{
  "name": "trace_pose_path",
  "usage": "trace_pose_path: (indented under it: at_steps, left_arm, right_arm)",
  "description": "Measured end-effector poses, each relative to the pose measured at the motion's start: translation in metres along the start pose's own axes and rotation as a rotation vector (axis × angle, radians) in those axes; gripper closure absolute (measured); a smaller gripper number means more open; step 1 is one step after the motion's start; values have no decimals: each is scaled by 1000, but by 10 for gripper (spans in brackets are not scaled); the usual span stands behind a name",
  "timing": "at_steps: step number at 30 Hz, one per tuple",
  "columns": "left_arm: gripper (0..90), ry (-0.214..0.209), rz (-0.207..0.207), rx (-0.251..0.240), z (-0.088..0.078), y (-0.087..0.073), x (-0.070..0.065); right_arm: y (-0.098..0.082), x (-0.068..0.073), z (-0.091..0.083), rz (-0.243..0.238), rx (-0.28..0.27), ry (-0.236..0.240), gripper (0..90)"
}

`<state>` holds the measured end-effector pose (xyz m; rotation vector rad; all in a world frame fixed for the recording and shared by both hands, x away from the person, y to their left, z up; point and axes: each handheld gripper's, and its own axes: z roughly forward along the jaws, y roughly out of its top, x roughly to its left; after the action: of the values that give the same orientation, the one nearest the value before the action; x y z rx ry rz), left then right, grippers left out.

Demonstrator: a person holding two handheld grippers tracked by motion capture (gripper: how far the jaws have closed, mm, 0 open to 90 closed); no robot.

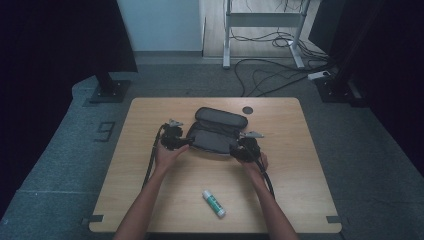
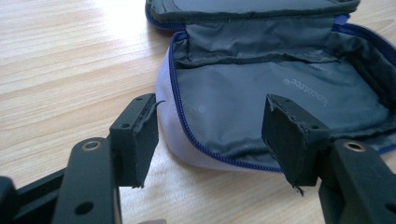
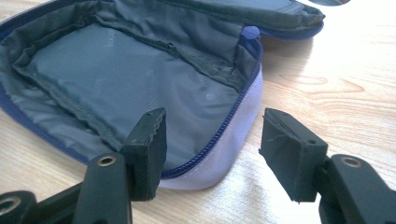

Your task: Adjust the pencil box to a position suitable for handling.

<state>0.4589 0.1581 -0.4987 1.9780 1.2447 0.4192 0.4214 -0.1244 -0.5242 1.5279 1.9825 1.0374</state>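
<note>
Two hand-held grippers sit at either end of an open pouch near the middle of the bench. At the left, the left hand-held gripper lies low and points right toward the pouch's left end, with the person's left hand behind it and the forearm running up from the bottom edge. In the left gripper view its jaws stand spread wide; the pouch's pale rounded corner with its blue zipper sits between them, and neither pad clearly presses on it. The pouch lies unzipped, its grey lining facing up and its lid folded back on the far side. At the right, the right hand-held gripper points left at the pouch's right end, the right hand gripping it from behind. Its jaws are also apart, straddling the pouch's near corner without pinching it. Closer to the person, a glue stick lies well apart on the bench.
</note>
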Motion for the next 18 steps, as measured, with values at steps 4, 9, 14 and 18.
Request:
trace_pose_path:
  at_steps: [4,9,14,18]
  left_arm:
    - [378,13,-12,10,10,0,1]
    - [409,30,-36,51,25,-6,7]
    - [458,28,-53,62,33,-10,10]
    - [514,28,-60,71,37,-11,12]
  right_arm:
    - [-1,-4,4,10,6,-2,429]
    - [-2,-6,9,19,12,3,449]
    - [-3,-6,13,16,22,7,470]
    - [-5,-5,16,9,35,5,510]
